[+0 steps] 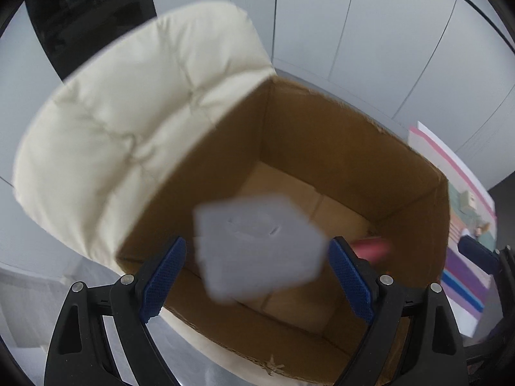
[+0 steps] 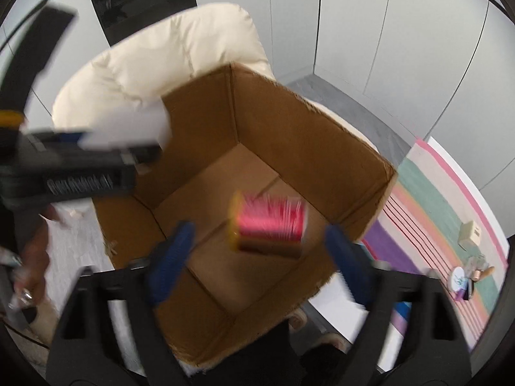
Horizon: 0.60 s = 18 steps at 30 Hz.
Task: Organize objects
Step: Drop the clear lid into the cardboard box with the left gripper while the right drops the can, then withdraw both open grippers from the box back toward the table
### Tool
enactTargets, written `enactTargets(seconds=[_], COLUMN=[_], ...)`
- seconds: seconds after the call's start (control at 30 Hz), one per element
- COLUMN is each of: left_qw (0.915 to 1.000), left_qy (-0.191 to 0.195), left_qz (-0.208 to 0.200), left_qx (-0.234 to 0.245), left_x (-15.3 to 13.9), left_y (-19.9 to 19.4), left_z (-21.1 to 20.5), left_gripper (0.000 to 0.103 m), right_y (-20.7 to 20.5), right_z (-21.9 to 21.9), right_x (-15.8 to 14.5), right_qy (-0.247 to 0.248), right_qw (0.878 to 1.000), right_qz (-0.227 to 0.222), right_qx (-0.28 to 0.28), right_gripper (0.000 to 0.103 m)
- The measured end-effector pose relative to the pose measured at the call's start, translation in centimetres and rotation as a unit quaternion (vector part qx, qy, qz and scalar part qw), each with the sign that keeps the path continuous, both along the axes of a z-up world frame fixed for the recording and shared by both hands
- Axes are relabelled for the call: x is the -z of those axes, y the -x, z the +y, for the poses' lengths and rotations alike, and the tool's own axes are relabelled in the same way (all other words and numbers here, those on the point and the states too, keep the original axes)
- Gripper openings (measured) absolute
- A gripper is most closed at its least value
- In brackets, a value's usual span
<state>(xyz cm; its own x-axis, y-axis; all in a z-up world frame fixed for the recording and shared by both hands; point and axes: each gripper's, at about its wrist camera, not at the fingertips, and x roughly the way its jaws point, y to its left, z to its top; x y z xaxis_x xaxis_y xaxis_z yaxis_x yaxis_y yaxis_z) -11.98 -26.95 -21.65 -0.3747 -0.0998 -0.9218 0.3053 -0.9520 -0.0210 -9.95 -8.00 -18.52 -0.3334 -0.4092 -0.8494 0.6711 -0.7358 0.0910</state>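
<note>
Your left gripper [image 1: 257, 276] hangs over the cardboard box [image 1: 322, 148], pads spread beside a blurred pale block [image 1: 257, 251]. Behind the box sits a cream cushion [image 1: 128, 122]; inside it, a pink item [image 1: 370, 249].

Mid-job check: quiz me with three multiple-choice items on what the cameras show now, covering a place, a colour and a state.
1. What does the cardboard box sit on?
A. a cream cushioned chair
B. the striped rug
C. a metal shelf

2. What is the main colour of the pack seen over the box floor between the right gripper's fingers?
A. green
B. pink-red
C. black

3. How does the right gripper stand?
A. shut on the pack
B. shut on the box wall
C. open, pads clear of the pack

Answers:
1 A: the cardboard box rests against the padded back of the cream cushioned chair.
2 B: the pack is pink-red with a yellow edge.
3 C: the right gripper has its jaws wide, with gaps on both sides of the pack.
</note>
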Motion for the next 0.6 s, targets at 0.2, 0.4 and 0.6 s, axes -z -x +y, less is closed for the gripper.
enactTargets(seconds=[0.2, 0.4, 0.6], left_qw=[0.9999, 1.0000, 0.9997], left_qy=[0.007, 0.005, 0.020], left_qz=[-0.002, 0.004, 0.003], left_qx=[-0.007, 0.005, 0.015], left_x=[0.3, 0.0, -0.1], left_y=[-0.5, -1.0, -1.1], left_z=[-0.7, -0.1, 0.4], left_gripper=[0.096, 0.103, 0.103], right_y=[0.0, -0.1, -0.2], right_z=[-0.3, -0.2, 0.1], right_x=[0.0, 0.5, 0.3], right_qy=[0.012, 0.013, 0.010], right_qw=[1.000, 1.000, 1.000], right_qz=[-0.009, -0.024, -0.023], right_qx=[-0.002, 0.005, 0.012], right_gripper=[0.094, 0.094, 0.094])
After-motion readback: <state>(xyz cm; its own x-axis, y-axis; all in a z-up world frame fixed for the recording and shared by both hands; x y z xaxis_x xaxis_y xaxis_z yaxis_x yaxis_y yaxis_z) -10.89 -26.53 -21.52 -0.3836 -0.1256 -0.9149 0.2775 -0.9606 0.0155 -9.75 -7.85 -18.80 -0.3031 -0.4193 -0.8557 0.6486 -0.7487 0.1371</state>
